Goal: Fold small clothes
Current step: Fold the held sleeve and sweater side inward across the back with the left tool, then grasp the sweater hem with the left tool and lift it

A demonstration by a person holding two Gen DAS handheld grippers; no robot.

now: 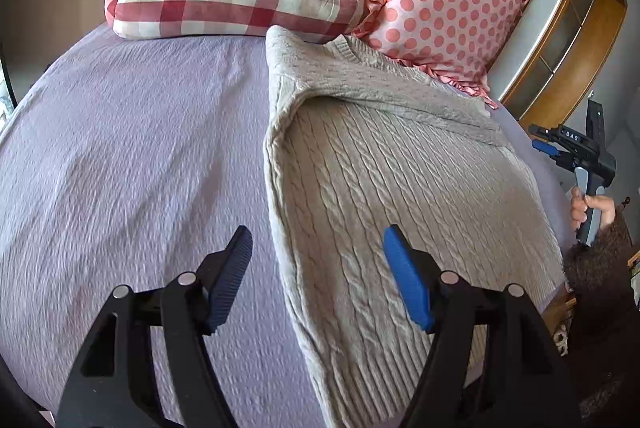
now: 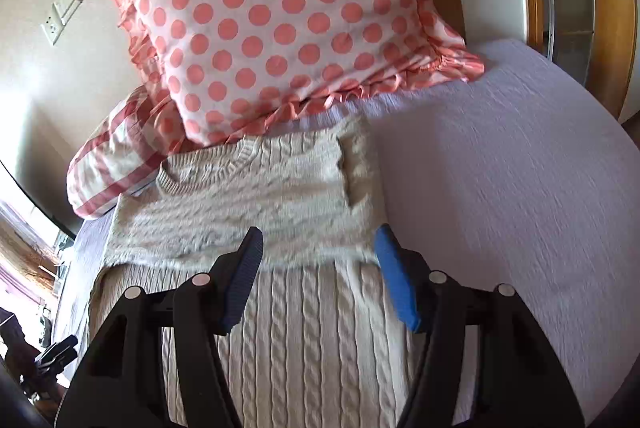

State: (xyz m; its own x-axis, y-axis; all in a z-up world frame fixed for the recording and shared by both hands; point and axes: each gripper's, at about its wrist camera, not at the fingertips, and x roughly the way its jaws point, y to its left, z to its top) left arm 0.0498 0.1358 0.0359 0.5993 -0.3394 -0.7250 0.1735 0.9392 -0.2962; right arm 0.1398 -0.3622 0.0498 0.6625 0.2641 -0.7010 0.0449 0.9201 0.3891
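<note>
Left wrist view: my left gripper (image 1: 316,268) hangs spread over the sweater (image 1: 400,196) edge; my right gripper (image 2: 320,260), fingers apart, holds nothing above it.

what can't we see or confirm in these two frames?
- Cable-knit sweater hem: cut off by the bottom edge and the left gripper in the left wrist view.
- Sleeves: folded across the sweater; how they lie underneath is hidden.
- Sweater's upper part in the right wrist view: blurred.
- Checked pillow: mostly behind the polka-dot cushion there.
- Right gripper: jaws apart, nothing held.
</note>
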